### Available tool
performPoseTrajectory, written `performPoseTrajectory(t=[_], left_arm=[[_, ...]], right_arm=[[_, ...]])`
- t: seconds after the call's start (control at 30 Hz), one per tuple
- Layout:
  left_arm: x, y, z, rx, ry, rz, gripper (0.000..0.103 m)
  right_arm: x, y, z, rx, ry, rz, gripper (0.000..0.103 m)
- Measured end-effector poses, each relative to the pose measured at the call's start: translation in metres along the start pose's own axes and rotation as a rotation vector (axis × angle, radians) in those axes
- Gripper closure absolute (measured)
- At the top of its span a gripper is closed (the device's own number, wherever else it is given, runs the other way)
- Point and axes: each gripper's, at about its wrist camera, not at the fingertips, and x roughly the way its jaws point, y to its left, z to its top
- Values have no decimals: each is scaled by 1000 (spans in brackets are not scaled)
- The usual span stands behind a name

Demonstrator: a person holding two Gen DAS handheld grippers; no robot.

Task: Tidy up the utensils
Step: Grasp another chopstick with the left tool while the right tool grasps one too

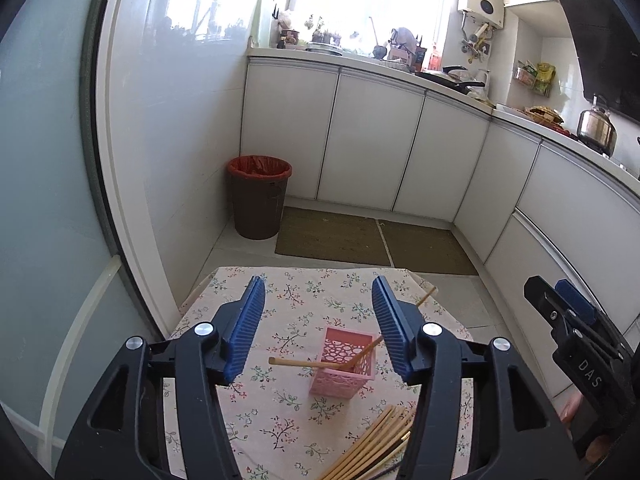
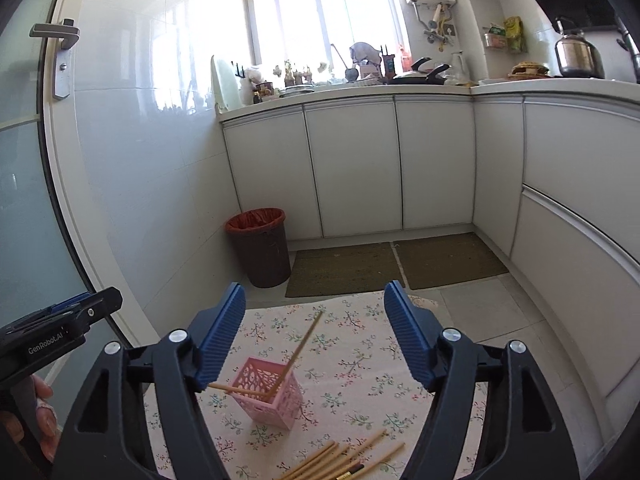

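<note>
- The left tool (image 1: pixel 318 320) is hovering above the bench (image 1: pixel 280 300), its blue ribbed fingers (image 1: pixel 246 326) spread wide with nothing between them.
- The right tool (image 2: pixel 314 334) is likewise hanging over the bench (image 2: pixel 360 344) with its fingers (image 2: pixel 222 336) spread apart and gripping nothing; in the left wrist view it is showing at the right edge (image 1: pixel 568 316).
- A pink perforated holder (image 1: pixel 344 364) is standing upright on the flowered cloth (image 1: pixel 288 408) covering the bench, roughly mid-bench and somewhat toward the right edge.
- Two chopsticks are sitting in the holder (image 2: pixel 274 394): one (image 2: pixel 302 350) is leaning up toward the far edge, the other (image 2: pixel 236 390) is lying low across the rim and sticking out toward the left edge.
- A loose pile of chopsticks (image 1: pixel 376 446) is lying flat on the cloth near the bench's near edge, just nearer than the holder and apart from it; the same pile (image 2: pixel 340 460) is showing at the bottom of the right wrist view.
- A brown bin (image 1: pixel 258 198) with a red liner is standing on the floor beyond the bench's far edge, beside two floor mats (image 1: pixel 372 240).
</note>
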Motion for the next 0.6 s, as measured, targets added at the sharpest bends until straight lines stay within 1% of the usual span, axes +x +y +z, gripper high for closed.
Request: performPoseTrajectory(t=[0.03, 0.07, 0.1, 0.17, 0.23, 0.27, 0.3, 0.37, 0.47, 0.53, 0.6], left_arm=[[-2, -3, -2, 5, -1, -2, 41], [-4, -5, -4, 11, -4, -4, 36], [-6, -8, -7, 17, -6, -6, 33], [-8, -13, -11, 29, 1, -12, 29], [-8, -16, -17, 42, 14, -17, 26], [-7, -19, -20, 50, 24, -19, 22], [-6, -21, -24, 57, 34, -24, 19], [-4, -26, -31, 76, 55, -29, 17], [1, -33, -39, 109, 90, -40, 12], [5, -39, -44, 129, 116, -52, 11], [11, -46, -51, 156, 163, -80, 7]], right_arm=[[-4, -5, -2, 3, 4, -6, 24], [-8, -11, -6, 5, 9, -14, 20], [-11, -16, -9, 6, 14, -21, 19], [-18, -25, -17, 2, 30, -32, 12], [-25, -35, -26, -7, 51, -40, 9], [-27, -40, -31, -6, 64, -41, 8], [-30, -45, -36, -4, 78, -39, 7], [-36, -55, -49, -1, 115, -37, 6], [-42, -70, -73, 4, 173, -60, 6], [-43, -82, -89, 21, 228, -76, 7], [-43, -96, -106, 55, 291, -91, 7]])
